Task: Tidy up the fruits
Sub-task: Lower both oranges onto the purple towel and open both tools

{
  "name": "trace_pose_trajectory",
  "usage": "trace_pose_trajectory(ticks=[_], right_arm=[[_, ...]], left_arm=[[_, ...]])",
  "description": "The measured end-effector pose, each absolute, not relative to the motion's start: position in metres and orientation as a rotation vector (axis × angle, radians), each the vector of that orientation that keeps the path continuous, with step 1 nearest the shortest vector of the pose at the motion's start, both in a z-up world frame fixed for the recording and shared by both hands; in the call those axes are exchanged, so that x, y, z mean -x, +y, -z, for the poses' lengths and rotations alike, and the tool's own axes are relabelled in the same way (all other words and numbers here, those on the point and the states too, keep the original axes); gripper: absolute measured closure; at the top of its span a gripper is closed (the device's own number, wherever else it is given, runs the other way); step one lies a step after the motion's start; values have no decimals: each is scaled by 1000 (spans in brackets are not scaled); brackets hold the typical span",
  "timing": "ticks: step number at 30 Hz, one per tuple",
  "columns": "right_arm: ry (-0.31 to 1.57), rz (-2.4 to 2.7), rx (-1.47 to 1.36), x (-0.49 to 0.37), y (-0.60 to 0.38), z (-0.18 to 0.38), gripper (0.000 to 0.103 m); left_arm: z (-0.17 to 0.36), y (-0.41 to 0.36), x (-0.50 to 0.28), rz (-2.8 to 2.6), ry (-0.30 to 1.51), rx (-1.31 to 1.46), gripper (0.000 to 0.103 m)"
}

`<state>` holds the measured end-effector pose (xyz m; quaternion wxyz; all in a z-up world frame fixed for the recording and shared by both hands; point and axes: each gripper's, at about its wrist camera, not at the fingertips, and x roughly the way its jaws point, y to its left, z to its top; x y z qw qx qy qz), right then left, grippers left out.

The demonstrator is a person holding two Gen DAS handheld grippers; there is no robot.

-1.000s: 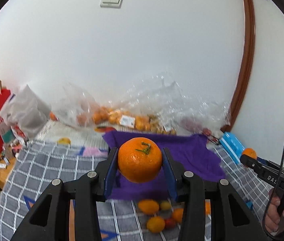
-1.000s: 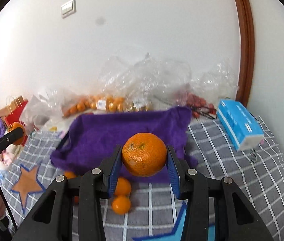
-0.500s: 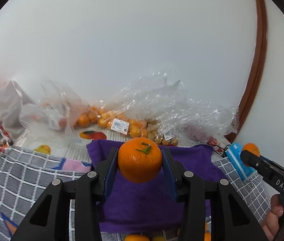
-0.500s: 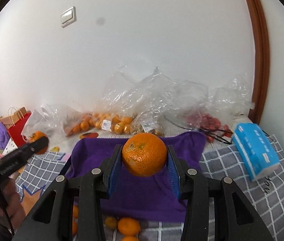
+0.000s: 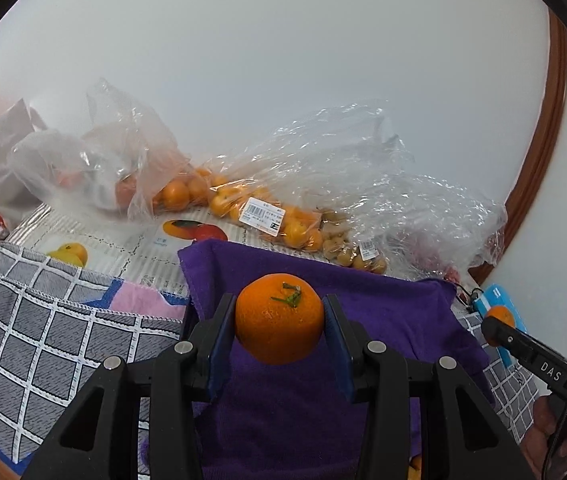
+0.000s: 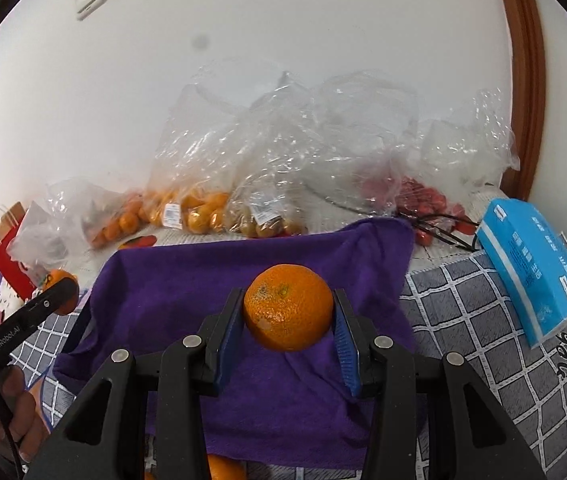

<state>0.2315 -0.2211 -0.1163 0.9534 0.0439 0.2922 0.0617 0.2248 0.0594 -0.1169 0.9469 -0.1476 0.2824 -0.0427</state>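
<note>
My left gripper (image 5: 280,322) is shut on an orange with a green stem (image 5: 279,317), held above the purple cloth (image 5: 395,320). My right gripper (image 6: 288,318) is shut on a second orange (image 6: 288,312), also over the purple cloth (image 6: 187,280). Each gripper shows in the other's view: the right one at the right edge (image 5: 497,322) with its orange (image 5: 501,315), the left one at the left edge (image 6: 57,294) with its orange (image 6: 56,278). A loose orange (image 6: 223,469) peeks out below the cloth's near edge.
Clear plastic bags of oranges (image 5: 219,196), small brown fruit (image 5: 339,244) and red fruit (image 6: 419,200) line the wall behind the cloth. A blue tissue pack (image 6: 531,264) lies right of it. A red paper bag (image 6: 9,264) stands far left. A grey checked cover (image 5: 43,320) spreads around.
Both grippers have moved forward and lower over the purple cloth, each keeping its orange. The bags at the wall look nearer, and the loose oranges in front of the cloth have slipped out of view.
</note>
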Motion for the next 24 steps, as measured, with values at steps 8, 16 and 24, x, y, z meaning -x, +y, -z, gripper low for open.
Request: trace_pose_trajectory(ticks=[8, 16, 24], right_arm=[[615, -124, -88, -241, -223, 130, 60], [663, -138, -59, -252, -213, 147, 60], [723, -131, -64, -259, -214, 165, 60]], left_arm=[[121, 60, -227, 83, 580, 301, 62], [132, 56, -236, 103, 638, 308, 62], [142, 44, -242, 111, 703, 244, 62]])
